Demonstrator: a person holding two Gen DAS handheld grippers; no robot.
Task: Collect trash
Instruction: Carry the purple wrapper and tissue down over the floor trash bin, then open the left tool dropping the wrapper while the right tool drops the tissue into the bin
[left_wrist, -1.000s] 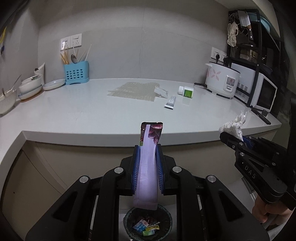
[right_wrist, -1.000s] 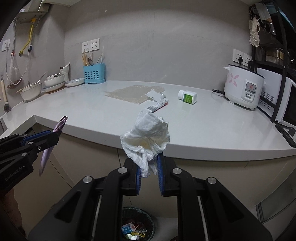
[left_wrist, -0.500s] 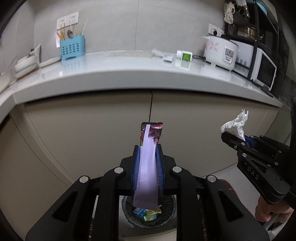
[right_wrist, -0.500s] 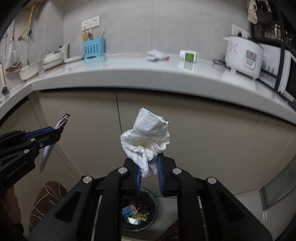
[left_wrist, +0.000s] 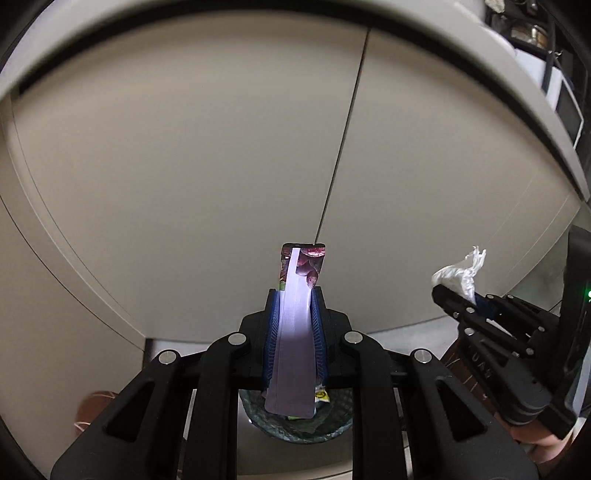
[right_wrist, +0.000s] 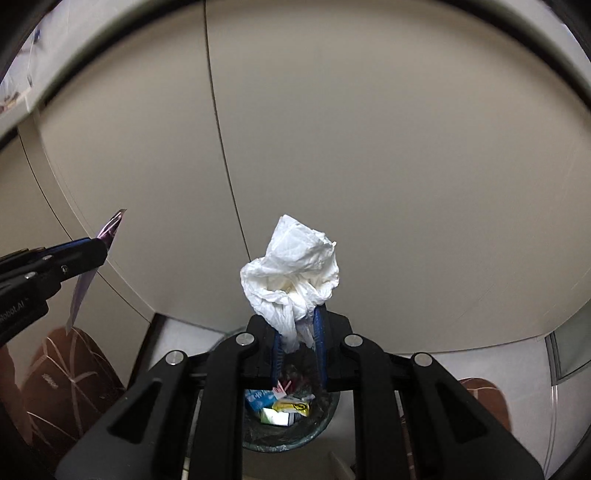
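Left gripper (left_wrist: 295, 295): jaws nearly closed, blue pads clamped on a flat pouch (left_wrist: 293, 350). Pouch stands on edge between the pads, printed purple end sticking out past the tips, pale lower end hanging down over the bin (left_wrist: 295, 428)

Right gripper (right_wrist: 298, 317): jaws closed on a crumpled white tissue (right_wrist: 291, 266). Wad bulges above the tips, a twisted tail pinched between the pads. Bin (right_wrist: 291, 439) sits on the floor directly below, partly hidden by the gripper body; it holds several small wrappers, blue, yellow and white

Both grippers point down toward the floor in front of beige cabinet doors (right_wrist: 369, 147). From the left view, the right gripper (left_wrist: 448, 293) is off to the right with the tissue (left_wrist: 460, 273) at its tip

Brown patterned mat (right_wrist: 66, 369) lies left of the bin
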